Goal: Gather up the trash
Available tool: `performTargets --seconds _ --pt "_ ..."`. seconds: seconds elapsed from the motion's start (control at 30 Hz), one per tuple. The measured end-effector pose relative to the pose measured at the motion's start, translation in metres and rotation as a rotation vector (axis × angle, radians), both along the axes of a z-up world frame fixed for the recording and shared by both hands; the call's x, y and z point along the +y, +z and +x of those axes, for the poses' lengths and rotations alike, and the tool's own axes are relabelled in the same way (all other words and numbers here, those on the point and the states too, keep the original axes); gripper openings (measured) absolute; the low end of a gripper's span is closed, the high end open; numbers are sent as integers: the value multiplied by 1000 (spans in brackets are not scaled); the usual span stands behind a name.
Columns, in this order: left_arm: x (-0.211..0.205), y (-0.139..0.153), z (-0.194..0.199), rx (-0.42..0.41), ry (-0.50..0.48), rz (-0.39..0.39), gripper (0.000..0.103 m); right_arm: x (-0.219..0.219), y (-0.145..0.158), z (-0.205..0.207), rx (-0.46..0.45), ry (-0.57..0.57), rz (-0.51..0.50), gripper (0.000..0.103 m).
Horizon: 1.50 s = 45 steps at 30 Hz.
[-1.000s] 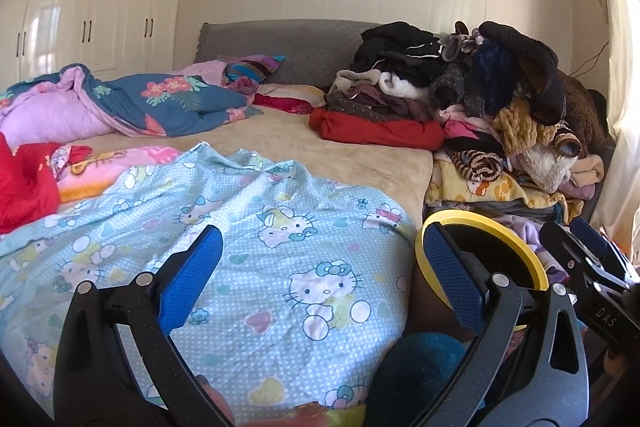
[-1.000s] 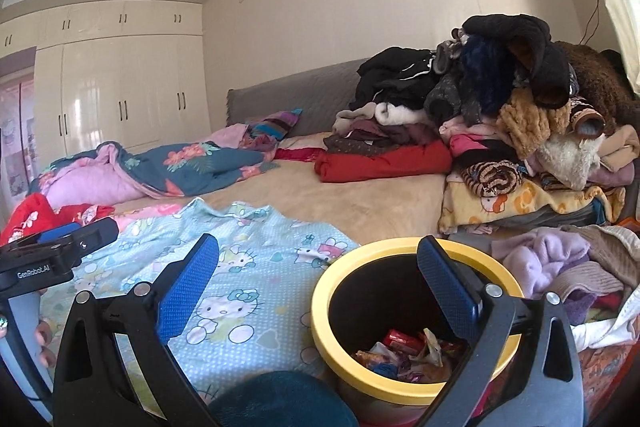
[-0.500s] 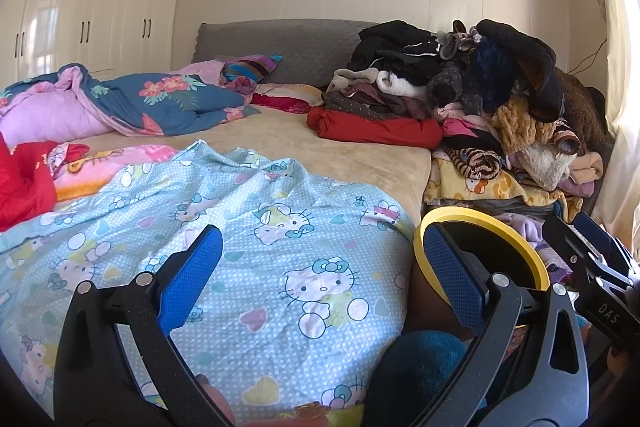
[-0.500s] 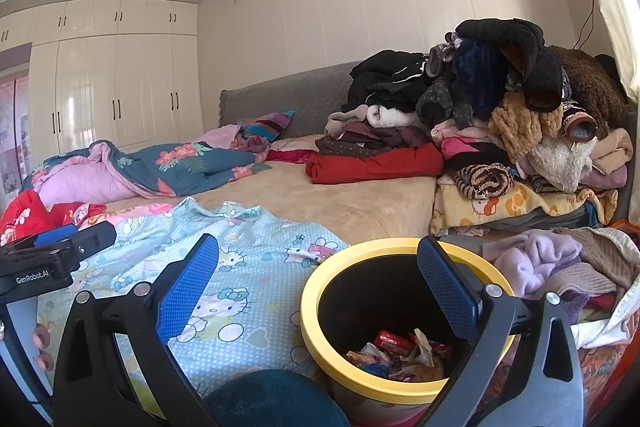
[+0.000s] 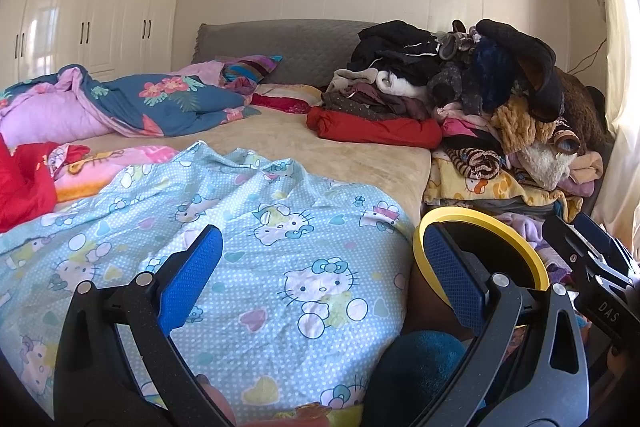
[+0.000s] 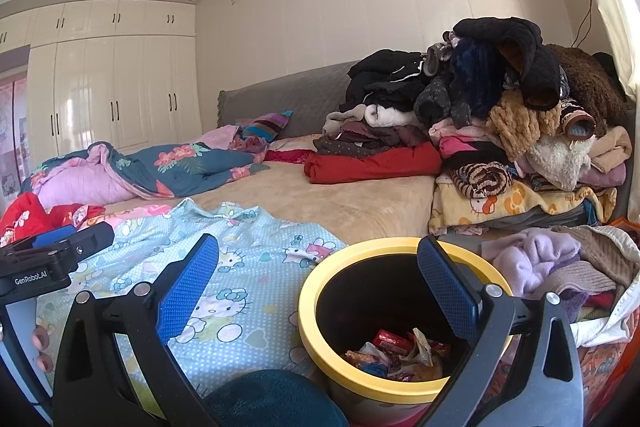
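Cluttered bed (image 5: 340, 151), bin (image 6: 320, 343) of half-hidden wrappers (image 6: 396, 351), jaws spread empty

Cartoon-cat sheet (image 5: 280, 251), heaped clothes (image 6: 500, 115), white wardrobe (image 6: 112, 87)

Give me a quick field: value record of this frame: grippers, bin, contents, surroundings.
left gripper: open, empty, over the cartoon-cat sheet
right gripper: open, empty, above the bin's near side
bin: yellow rim, dark inside, upright beside the bed
bin contents: crumpled wrappers on the bottom, one red
bed: tan blanket, floral duvet at far left
clothes pile: stacked high on the right side of the bed
loose trash on bed: none visible
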State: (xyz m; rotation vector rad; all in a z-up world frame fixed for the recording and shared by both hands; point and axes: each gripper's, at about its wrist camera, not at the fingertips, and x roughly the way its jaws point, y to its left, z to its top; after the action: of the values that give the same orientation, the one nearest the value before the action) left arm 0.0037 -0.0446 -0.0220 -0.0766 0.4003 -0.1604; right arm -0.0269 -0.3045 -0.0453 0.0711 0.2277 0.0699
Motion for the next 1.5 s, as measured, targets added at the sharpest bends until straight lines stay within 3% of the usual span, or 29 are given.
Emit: performTargets --seconds 1.0,1.17,1.27,1.33,1.5 --pt "-1 -6 0 11 19 26 92 -2 -4 -2 5 3 11 97" --pt "12 -9 8 59 60 -12 92 8 0 9 13 36 10 97" --pt "44 -11 18 105 119 -89 92 33 6 26 35 116 7 97" --pt "79 -13 24 135 218 -130 92 63 11 45 68 225 20 97" --pt "207 -33 27 226 581 -131 92 202 -1 97 276 574 23 97"
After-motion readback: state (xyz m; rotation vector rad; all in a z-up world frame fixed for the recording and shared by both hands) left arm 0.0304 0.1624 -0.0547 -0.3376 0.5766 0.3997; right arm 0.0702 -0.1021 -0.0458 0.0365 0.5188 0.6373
